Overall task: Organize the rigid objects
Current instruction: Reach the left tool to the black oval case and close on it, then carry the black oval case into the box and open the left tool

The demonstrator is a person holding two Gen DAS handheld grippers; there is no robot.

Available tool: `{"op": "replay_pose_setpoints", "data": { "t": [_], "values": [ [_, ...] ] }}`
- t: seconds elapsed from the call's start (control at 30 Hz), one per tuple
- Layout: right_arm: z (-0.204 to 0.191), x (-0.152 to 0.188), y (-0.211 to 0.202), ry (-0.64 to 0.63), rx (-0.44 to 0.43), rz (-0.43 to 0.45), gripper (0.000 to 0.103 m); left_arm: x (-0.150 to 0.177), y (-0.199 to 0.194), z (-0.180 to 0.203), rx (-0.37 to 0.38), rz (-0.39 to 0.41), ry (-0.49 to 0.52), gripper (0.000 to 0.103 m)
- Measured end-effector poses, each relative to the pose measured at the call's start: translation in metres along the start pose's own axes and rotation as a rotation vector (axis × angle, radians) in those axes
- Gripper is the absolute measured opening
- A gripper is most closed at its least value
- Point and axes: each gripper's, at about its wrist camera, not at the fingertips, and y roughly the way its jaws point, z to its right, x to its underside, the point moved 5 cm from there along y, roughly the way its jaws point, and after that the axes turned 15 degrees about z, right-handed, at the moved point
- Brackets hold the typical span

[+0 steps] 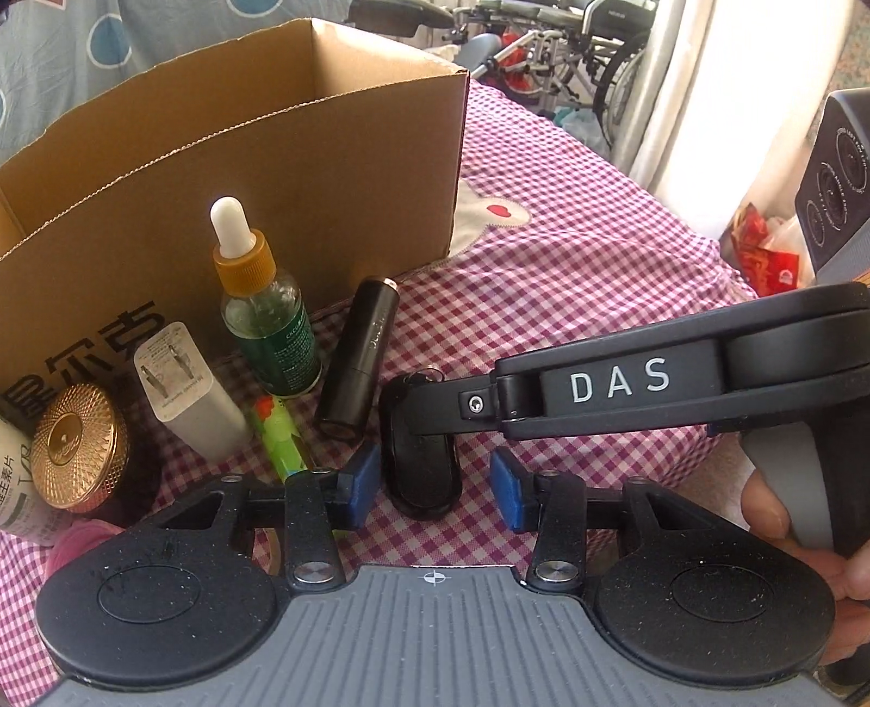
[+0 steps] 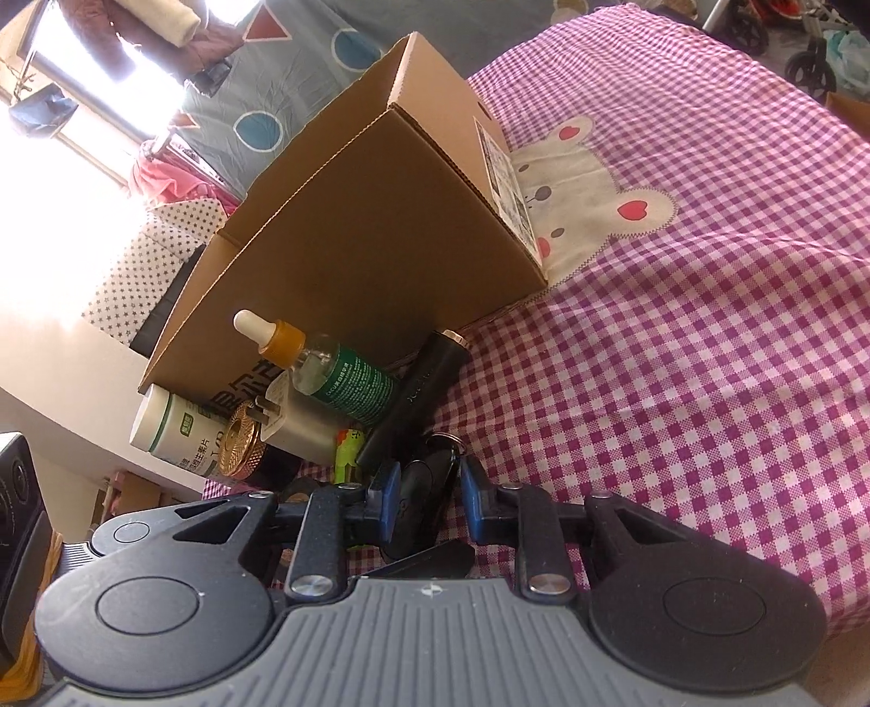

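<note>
A black key fob (image 1: 421, 473) lies on the checked cloth. My left gripper (image 1: 435, 487) is open, its blue pads on either side of the fob's near end. My right gripper (image 2: 427, 495) reaches in from the right in the left wrist view and is open around the same key fob (image 2: 418, 489), with gaps at both pads. Behind the fob lie a black tube (image 1: 359, 359), a green dropper bottle (image 1: 266, 321), a white charger (image 1: 185, 391), a green stick (image 1: 280, 435) and a gold-lidded jar (image 1: 76, 446).
An open cardboard box (image 1: 304, 163) stands just behind the objects, also in the right wrist view (image 2: 380, 217). A white pill bottle (image 2: 174, 429) lies at the left. The pink checked cloth (image 1: 571, 272) stretches to the right. Wheelchairs (image 1: 571, 49) stand beyond the bed.
</note>
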Motion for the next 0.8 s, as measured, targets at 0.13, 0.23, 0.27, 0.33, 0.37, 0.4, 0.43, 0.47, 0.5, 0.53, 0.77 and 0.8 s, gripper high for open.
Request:
{"op": "replay_pose_setpoints", "data": {
  "t": [0.13, 0.23, 0.27, 0.33, 0.37, 0.4, 0.43, 0.47, 0.5, 0.53, 0.77, 0.8],
  "values": [
    [0.010, -0.003, -0.003, 0.052, -0.014, -0.012, 0.026, -0.003, 0.004, 0.002, 0.000, 0.005, 0.002, 0.045],
    [0.015, -0.005, -0.005, 0.084, -0.025, -0.020, 0.026, -0.004, 0.005, 0.003, 0.026, 0.016, -0.007, 0.046],
    [0.016, -0.006, -0.005, 0.091, -0.028, -0.022, 0.026, -0.004, 0.005, 0.003, 0.031, 0.020, -0.010, 0.046],
    [0.018, -0.008, -0.009, 0.101, -0.028, -0.020, 0.026, -0.004, 0.005, 0.004, 0.057, 0.026, -0.025, 0.046],
    [0.021, -0.010, -0.012, 0.107, -0.030, -0.015, 0.026, -0.004, 0.004, 0.005, 0.077, 0.027, -0.036, 0.046],
    [0.024, -0.012, -0.015, 0.118, -0.034, -0.010, 0.026, -0.003, 0.003, 0.005, 0.098, 0.030, -0.047, 0.046],
    [0.027, -0.013, -0.018, 0.133, -0.043, -0.006, 0.026, -0.003, 0.003, 0.006, 0.107, 0.033, -0.046, 0.046],
    [0.029, -0.013, -0.019, 0.152, -0.057, -0.005, 0.026, -0.003, 0.003, 0.007, 0.108, 0.037, -0.039, 0.046],
    [0.031, -0.013, -0.020, 0.165, -0.067, -0.006, 0.026, -0.002, 0.003, 0.009, 0.108, 0.040, -0.028, 0.046],
    [0.032, -0.013, -0.020, 0.172, -0.070, -0.008, 0.026, -0.002, 0.003, 0.010, 0.108, 0.043, -0.016, 0.045],
    [0.023, -0.007, -0.013, 0.131, -0.069, -0.006, 0.021, -0.002, 0.004, 0.012, 0.113, 0.066, 0.000, 0.044],
    [0.022, -0.007, -0.012, 0.133, -0.068, -0.004, 0.020, -0.002, 0.004, 0.011, 0.110, 0.069, 0.002, 0.043]
  ]
}}
